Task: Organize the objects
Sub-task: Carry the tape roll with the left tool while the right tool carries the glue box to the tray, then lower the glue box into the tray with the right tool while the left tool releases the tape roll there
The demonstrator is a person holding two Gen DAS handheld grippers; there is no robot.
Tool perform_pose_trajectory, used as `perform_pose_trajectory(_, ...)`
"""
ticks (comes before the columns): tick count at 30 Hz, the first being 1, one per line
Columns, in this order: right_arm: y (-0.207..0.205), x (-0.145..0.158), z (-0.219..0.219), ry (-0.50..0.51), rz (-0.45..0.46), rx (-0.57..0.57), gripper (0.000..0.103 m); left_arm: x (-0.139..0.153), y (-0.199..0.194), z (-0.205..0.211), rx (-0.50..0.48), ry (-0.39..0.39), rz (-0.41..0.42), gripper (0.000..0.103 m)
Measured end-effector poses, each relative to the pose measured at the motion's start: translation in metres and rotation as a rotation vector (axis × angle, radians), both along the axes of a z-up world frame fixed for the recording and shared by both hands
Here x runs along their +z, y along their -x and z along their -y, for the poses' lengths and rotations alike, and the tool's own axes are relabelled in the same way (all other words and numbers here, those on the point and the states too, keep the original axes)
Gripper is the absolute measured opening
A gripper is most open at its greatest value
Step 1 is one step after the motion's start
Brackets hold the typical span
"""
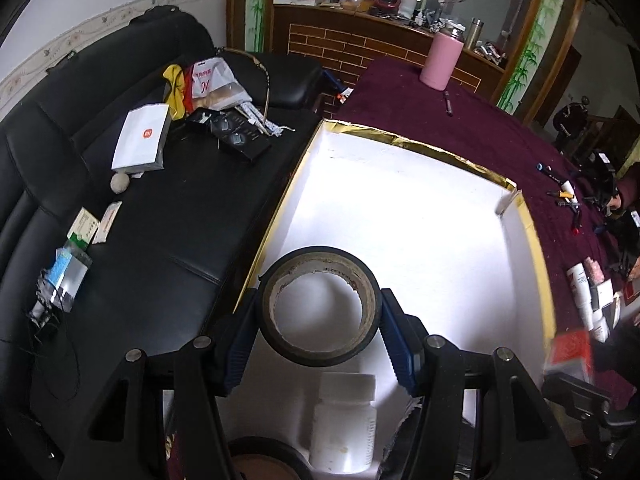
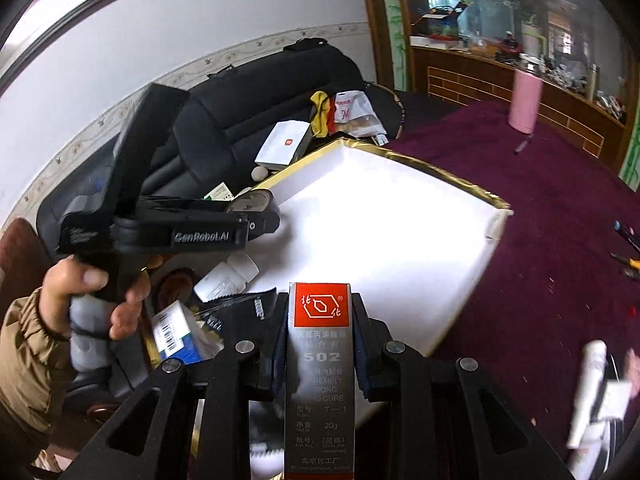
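My left gripper (image 1: 319, 332) is shut on a black tape roll (image 1: 319, 356) and holds it above the near left part of a white box with gold edging (image 1: 420, 216). A white pill bottle (image 1: 344, 428) lies in the box just below the roll. My right gripper (image 2: 320, 344) is shut on a grey and red 502 glue box (image 2: 320, 368), held above the near edge of the same white box (image 2: 392, 232). The left gripper (image 2: 256, 210) shows in the right wrist view with the tape roll (image 2: 252, 202) at the box's left edge.
A black sofa (image 1: 168, 216) at left carries a white carton (image 1: 142, 140), bags and small packs. The purple tablecloth (image 1: 480, 128) holds a pink bottle (image 1: 440, 62), pens (image 1: 564, 196) and paper cups (image 1: 584, 292). Another tape roll (image 1: 260, 460) and a blue-white pack (image 2: 176, 336) lie near the bottle.
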State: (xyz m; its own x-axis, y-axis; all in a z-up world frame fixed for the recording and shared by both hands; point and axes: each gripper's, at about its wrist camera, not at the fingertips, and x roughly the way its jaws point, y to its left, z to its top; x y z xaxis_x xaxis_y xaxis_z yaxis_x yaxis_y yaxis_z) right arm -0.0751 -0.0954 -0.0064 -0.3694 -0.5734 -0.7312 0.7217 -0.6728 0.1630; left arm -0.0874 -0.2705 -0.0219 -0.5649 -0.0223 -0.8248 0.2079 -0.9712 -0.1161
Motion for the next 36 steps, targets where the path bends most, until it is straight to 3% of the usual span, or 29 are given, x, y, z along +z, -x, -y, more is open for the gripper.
perform_pose_trajectory(4,0.009,-0.016,0.020,-0.030,0.012,0.017,0.030,-0.001,-0.005,-0.008,-0.023,0.043,-0.003,0.058)
perform_pose_trajectory(12,0.013,-0.039,0.026,-0.083,0.040,0.019,0.030,-0.014,-0.027,-0.014,-0.019,0.016,0.010,0.058)
perform_pose_trajectory(18,0.014,-0.045,0.025,-0.092,0.046,0.016,0.030,-0.012,-0.037,-0.016,0.009,0.090,-0.008,0.058)
perform_pose_trajectory(32,0.006,-0.044,0.020,-0.077,0.044,0.020,0.031,-0.005,-0.051,-0.016,0.021,0.092,-0.044,0.062)
perform_pose_trajectory(33,0.006,-0.043,0.019,-0.072,0.046,0.019,0.033,-0.004,-0.052,-0.017,0.020,0.095,-0.045,0.062)
perform_pose_trajectory(36,0.003,-0.038,0.013,-0.051,0.044,0.002,0.054,-0.001,-0.056,-0.021,0.017,0.108,-0.048,0.063)
